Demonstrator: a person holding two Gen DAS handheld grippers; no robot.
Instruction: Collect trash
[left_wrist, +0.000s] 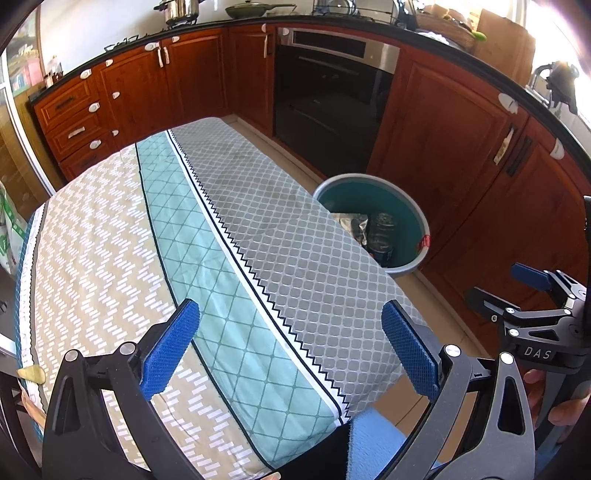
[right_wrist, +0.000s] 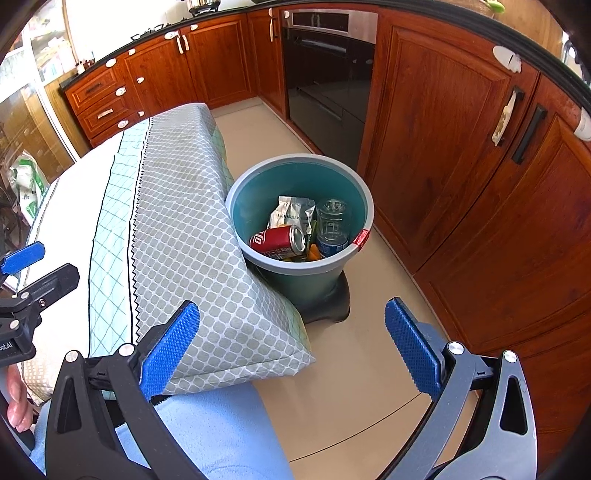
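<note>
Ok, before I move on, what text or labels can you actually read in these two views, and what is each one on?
"DAS": on the black body of the right gripper, seen in the left wrist view.
"ooLAI": cut off by the frame edge, on the left gripper, in the right wrist view.
Red can in the bin: white lettering, partly hidden, not readable.
Crumpled foil packet: print too small.
Bottle: blue label blurred.

teal bin (right_wrist: 258, 192), red can (right_wrist: 275, 240), blue tongs (right_wrist: 291, 349)

glossy wood cabinets (right_wrist: 461, 155), patterned cloth tablecloth (left_wrist: 221, 240).
</note>
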